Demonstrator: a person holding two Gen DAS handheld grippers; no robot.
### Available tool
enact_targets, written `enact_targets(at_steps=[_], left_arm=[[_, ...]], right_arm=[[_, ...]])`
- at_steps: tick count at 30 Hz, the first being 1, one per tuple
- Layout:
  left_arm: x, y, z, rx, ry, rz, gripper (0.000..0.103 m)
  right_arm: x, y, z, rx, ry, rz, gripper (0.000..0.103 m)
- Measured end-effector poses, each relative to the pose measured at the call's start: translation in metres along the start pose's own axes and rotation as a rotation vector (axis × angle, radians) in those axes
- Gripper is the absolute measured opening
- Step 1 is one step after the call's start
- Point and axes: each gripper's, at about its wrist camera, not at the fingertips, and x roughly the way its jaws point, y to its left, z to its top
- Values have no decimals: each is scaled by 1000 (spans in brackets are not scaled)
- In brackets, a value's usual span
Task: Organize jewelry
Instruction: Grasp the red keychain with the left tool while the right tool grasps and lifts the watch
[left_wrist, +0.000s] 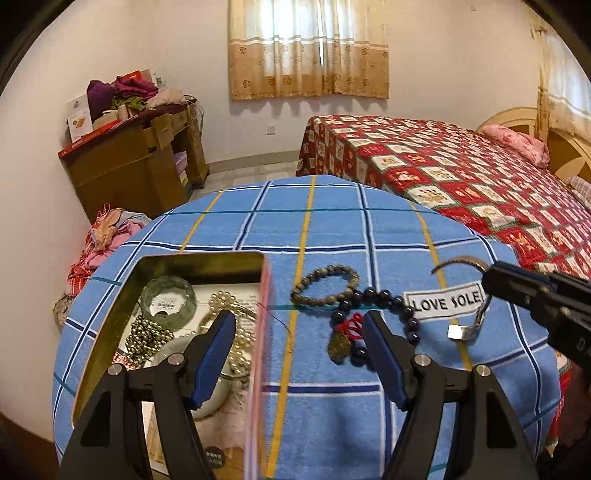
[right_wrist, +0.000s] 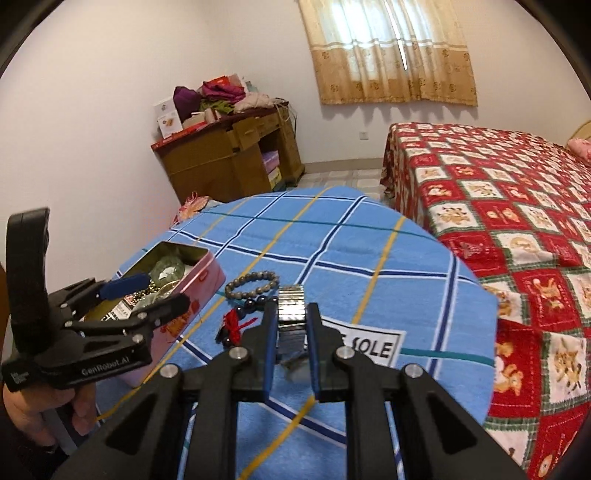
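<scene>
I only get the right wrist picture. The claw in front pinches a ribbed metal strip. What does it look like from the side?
Observer: In the left wrist view, the right claw grips a silver ribbed metal band, which curves in an open arc and hangs above the cloth.
Operator: The other claw blocks the pink metal tin. What's inside?
Observer: A translucent green bangle with a label, beside gold bead strands.
Operator: Anything on the dark bead bracelet besides the red knot?
Observer: A bronze oval pendant lies just below the knot.
</scene>
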Motion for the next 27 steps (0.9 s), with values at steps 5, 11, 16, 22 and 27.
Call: enact_targets(at_steps=[5, 11, 16, 22, 27], left_arm=[[0, -16, -3, 36, 4, -16, 71], [17, -35, -5, 77, 45, -47, 71], [39, -39, -5, 62, 114, -92, 51], [39, -40, -9, 62, 128, -123, 0], [18, -36, -6, 60, 73, -133, 0]], right_arm=[[1, -9, -9, 6, 9, -21, 17], [-2, -13, -10, 2, -1, -30, 17], [-3, -13, -11, -1, -3, -25, 17], [-4, -12, -11, 1, -8, -21, 17], [-9, -7, -9, -6, -19, -17, 17]])
